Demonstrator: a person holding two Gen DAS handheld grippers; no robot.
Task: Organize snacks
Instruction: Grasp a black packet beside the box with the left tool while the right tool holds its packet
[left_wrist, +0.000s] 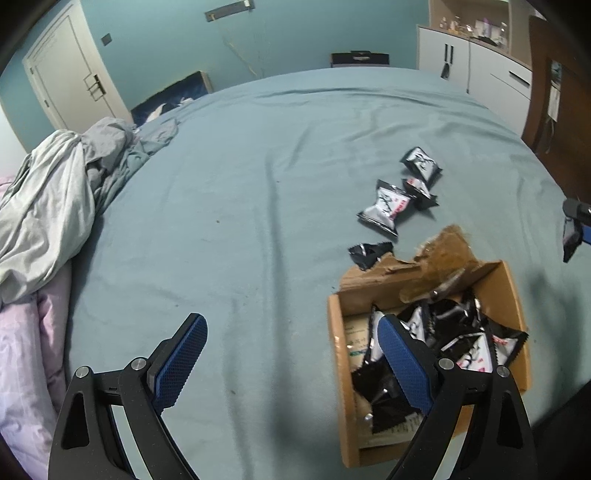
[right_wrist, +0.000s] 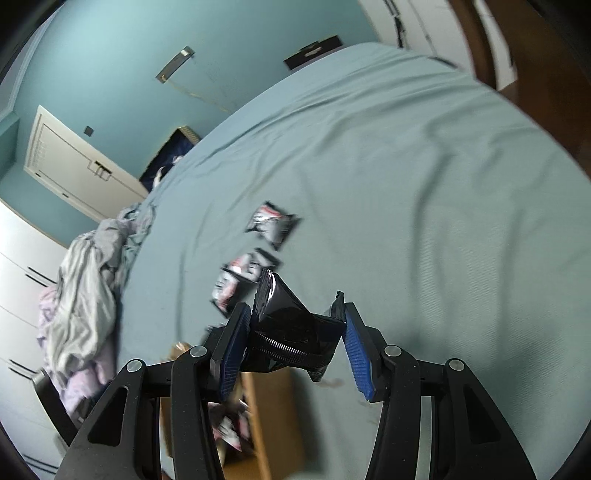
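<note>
Left tool (left_wrist: 291, 354): jaws spread wide, nothing between them. At its 3 o'clock, open brown cardboard box (left_wrist: 515, 291) on the blue-grey bed sheet (left_wrist: 258, 184), holding black-and-silver foil snack packets (left_wrist: 472, 350). Right tool (right_wrist: 295, 332): partly open, clamping a glossy black snack packet (right_wrist: 295, 321). Toward 12 o'clock, loose packets (left_wrist: 384, 208) lie on the sheet.

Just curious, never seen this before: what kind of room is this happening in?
Most likely a bedroom: the work surface is a wide bed under a teal sheet, crumpled bedding is heaped at one side, and white cupboards line the wall.
</note>
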